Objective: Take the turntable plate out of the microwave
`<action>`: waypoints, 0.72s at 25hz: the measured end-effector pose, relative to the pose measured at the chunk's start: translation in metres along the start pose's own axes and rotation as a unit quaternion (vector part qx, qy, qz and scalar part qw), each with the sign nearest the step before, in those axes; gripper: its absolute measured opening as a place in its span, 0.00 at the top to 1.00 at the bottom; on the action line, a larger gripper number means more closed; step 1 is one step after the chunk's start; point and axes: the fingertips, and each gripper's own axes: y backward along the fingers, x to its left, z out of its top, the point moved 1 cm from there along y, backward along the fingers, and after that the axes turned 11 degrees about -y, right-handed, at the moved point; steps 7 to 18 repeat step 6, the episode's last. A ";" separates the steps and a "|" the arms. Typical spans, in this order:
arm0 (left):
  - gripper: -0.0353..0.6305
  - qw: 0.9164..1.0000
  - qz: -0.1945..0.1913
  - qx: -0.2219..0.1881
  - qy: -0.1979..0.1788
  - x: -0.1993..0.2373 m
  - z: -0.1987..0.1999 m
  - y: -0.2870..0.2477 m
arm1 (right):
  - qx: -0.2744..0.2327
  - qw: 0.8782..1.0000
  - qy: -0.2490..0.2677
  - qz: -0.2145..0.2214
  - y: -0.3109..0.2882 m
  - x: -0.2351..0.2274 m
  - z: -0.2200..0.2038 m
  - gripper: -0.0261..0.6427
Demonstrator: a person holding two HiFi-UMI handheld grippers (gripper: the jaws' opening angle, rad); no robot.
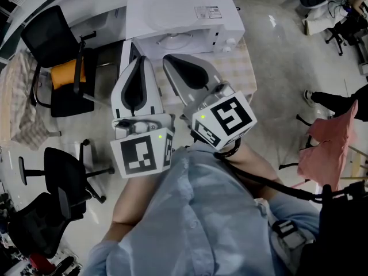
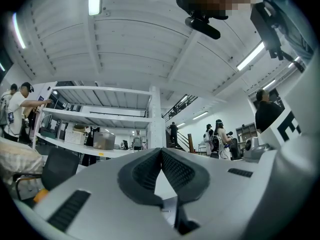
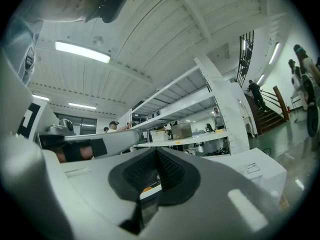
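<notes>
A white microwave (image 1: 184, 13) stands on a table with a checked cloth (image 1: 244, 68); its corner also shows in the right gripper view (image 3: 252, 171). Below its top edge I see a pale round shape (image 1: 175, 41), maybe the turntable plate, but I cannot tell for sure. Both grippers are held close together in front of the microwave, pointing at it and apart from it. My left gripper (image 1: 140, 60) (image 2: 161, 151) is shut with nothing between its pads. My right gripper (image 1: 168, 58) (image 3: 156, 154) is shut and empty too.
A black chair with an orange cushion (image 1: 66, 73) stands left of the table, another black chair (image 1: 63, 177) nearer me. A pink cloth (image 1: 328, 148) hangs at the right. Both gripper views look up at white shelving (image 2: 100, 116) (image 3: 190, 109), with people standing around.
</notes>
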 end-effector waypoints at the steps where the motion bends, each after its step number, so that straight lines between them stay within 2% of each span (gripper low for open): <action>1: 0.94 1.000 0.000 0.000 0.000 0.000 -0.001 0.000 | 0.000 1.000 0.000 0.000 0.000 -0.001 -0.001 0.96; 18: 0.94 1.000 -0.001 0.002 0.001 0.001 -0.003 -0.002 | -0.001 1.000 -0.002 -0.002 -0.002 -0.002 -0.001 0.96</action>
